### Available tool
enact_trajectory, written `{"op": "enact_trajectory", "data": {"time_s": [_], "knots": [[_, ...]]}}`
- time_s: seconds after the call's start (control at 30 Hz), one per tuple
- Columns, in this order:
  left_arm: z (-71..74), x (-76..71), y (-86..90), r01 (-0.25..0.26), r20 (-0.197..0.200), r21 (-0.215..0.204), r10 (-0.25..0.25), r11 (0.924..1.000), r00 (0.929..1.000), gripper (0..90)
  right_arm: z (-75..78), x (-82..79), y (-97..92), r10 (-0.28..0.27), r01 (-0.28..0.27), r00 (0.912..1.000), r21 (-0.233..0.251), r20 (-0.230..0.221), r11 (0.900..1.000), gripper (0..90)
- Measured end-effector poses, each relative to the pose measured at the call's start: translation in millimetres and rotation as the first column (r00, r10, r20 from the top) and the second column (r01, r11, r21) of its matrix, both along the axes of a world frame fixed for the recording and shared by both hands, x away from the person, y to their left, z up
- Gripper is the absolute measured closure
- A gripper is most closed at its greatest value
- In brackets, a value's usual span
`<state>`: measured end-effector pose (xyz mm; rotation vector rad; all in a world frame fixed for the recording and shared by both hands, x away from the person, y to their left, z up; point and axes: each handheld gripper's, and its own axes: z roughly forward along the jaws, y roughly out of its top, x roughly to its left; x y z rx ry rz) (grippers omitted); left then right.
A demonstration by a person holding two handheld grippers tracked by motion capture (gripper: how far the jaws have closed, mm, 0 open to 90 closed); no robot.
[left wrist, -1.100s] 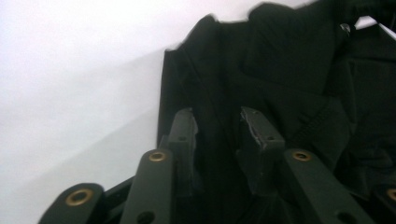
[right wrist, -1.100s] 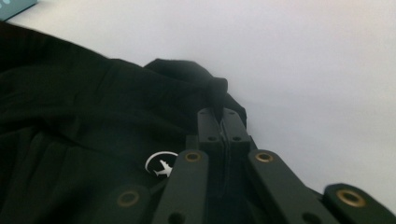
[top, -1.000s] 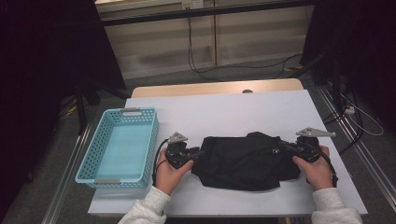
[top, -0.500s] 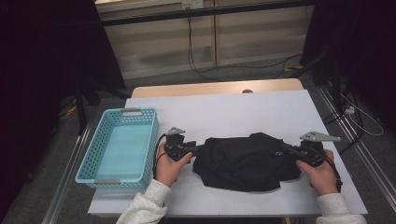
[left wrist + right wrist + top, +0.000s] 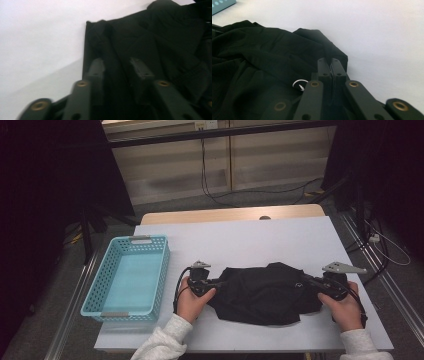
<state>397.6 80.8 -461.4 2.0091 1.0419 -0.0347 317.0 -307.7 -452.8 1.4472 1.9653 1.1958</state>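
A crumpled black garment [image 5: 265,292] lies on the white table [image 5: 250,240] near the front edge. My left gripper [image 5: 220,282] is at its left end. In the left gripper view its jaws [image 5: 116,62] stand apart with a fold of the black cloth [image 5: 155,37] running between them; they have just been closing around it. My right gripper [image 5: 305,281] is at the garment's right end. In the right gripper view its jaws [image 5: 331,61] are shut tight on a pinched edge of the cloth [image 5: 262,55], near a small white round logo [image 5: 300,85].
A light blue plastic basket [image 5: 150,240] stands on the left of the table, with nothing in it; its corner [image 5: 222,5] is at the top left of the right gripper view. Bare white tabletop stretches behind the garment. Cables lie on the floor beyond the table.
My left hand has shifted slightly right onto the garment's left edge, and that edge is more bunched. The right hand and its grip look the same.
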Motion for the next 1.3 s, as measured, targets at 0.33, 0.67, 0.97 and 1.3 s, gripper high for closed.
{"op": "enact_trajectory", "data": {"time_s": [0.33, 0.67, 0.97, 1.3], "knots": [[9.0, 1.1, 10.7, 0.006, 0.021, -0.022, -0.005, 0.9997, 0.9998, 86.7, 0.1, 8.1, 3.1, 0.006, -0.006, 1.0, 0.006, 0.002, 1.0, 88.6], [33.0, 1.9, 32.9, -0.036, 0.07, -0.084, 0.042, 0.9958, 0.9966, 86.8, 13.7, 8.5, -0.2, 0.004, -0.007, 0.9986, 0.055, 0.054, 0.9985, 88.8], [74.9, 17.3, 38.6, -0.046, 0.162, -0.118, 0.065, 0.992, 0.9847, 86.8, 49.1, 8.8, 6.5, -0.01, -0.004, 0.9852, 0.085, 0.171, 0.9964, 89.0], [92.1, 30.1, 35.5, -0.071, 0.186, -0.143, 0.097, 0.9872, 0.9777, 86.8, 79.7, 19.4, 7.5, -0.02, 0.002, 0.9737, 0.078, 0.227, 0.997, 89.0]]}}
